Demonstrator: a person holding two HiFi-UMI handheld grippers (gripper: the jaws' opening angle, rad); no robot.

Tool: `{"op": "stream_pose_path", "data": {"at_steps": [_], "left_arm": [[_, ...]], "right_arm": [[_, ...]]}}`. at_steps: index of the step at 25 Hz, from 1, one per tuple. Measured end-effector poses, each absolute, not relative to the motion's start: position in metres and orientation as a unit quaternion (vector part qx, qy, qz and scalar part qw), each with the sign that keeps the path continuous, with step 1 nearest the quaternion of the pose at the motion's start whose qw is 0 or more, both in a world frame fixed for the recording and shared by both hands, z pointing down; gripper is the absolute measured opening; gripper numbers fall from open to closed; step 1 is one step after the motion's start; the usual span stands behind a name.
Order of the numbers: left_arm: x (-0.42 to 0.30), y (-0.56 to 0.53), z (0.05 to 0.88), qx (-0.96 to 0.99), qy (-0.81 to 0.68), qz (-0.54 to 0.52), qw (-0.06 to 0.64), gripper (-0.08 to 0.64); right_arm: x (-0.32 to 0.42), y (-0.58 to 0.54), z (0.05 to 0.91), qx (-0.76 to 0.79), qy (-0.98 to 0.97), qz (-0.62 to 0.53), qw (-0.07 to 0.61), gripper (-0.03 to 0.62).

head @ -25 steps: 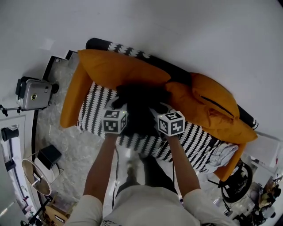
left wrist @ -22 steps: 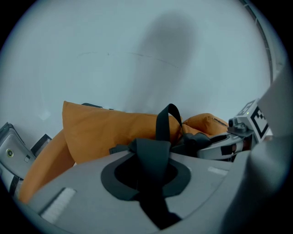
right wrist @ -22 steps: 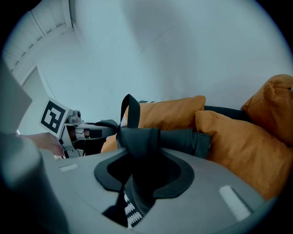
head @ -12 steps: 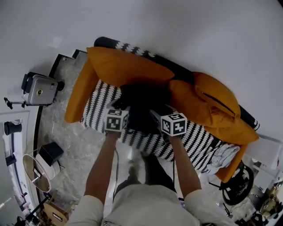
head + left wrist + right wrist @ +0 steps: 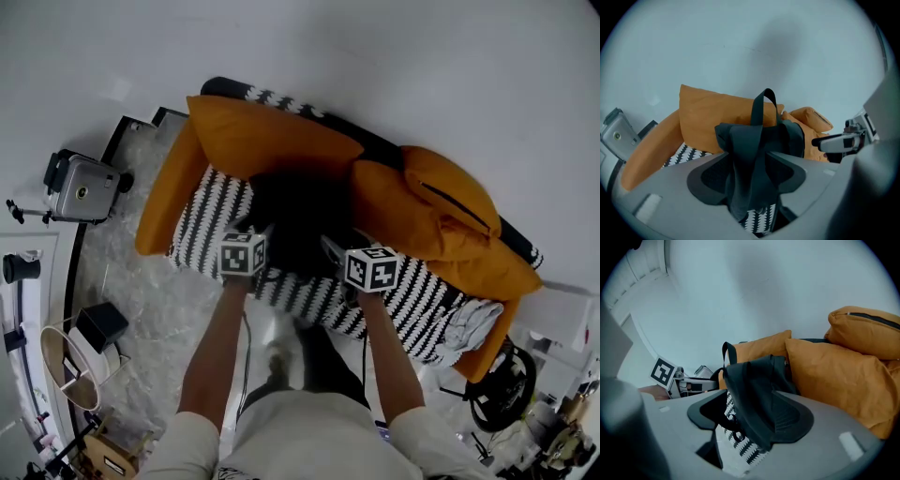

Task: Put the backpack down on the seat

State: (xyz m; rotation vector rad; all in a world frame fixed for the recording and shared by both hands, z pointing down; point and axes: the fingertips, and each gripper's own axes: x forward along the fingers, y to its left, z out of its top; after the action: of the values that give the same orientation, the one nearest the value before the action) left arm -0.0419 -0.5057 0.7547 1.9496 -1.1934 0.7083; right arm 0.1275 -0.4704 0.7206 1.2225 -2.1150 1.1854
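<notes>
The black backpack rests upright on the black-and-white patterned seat, leaning against the orange back cushion. My left gripper is at the pack's front left and my right gripper at its front right. Both sets of jaws are opening. In the left gripper view a black shoulder strap hangs loose between the wide-apart jaws of the left gripper. In the right gripper view another strap drapes between the jaws of the right gripper, lying over the right-hand pad without being pinched.
Two more orange cushions pile up at the sofa's right, with a pale cloth at its far end. A silver box on a stand stands left of the sofa, on the marble floor. A white wall runs behind.
Both grippers have opened their jaws off the backpack straps and drawn back slightly toward me. The backpack stays on the seat against the cushion.
</notes>
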Motion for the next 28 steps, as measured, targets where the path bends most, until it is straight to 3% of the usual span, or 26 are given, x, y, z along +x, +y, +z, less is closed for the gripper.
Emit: {"op": "stream_pose_path", "data": {"at_steps": [8, 22, 28], "left_arm": [[-0.057, -0.47, 0.767, 0.744, -0.475, 0.261, 0.39, 0.253], [-0.083, -0.431, 0.706, 0.781, -0.467, 0.222, 0.351, 0.21], [-0.102, -0.409, 0.669, 0.792, -0.479, 0.2, 0.322, 0.193]], "right_arm": [[0.124, -0.438, 0.711, 0.449, -0.759, 0.42, 0.213, 0.287], [0.132, -0.398, 0.658, 0.488, -0.771, 0.344, 0.223, 0.245], [0.129, -0.374, 0.616, 0.499, -0.785, 0.304, 0.207, 0.162]]}}
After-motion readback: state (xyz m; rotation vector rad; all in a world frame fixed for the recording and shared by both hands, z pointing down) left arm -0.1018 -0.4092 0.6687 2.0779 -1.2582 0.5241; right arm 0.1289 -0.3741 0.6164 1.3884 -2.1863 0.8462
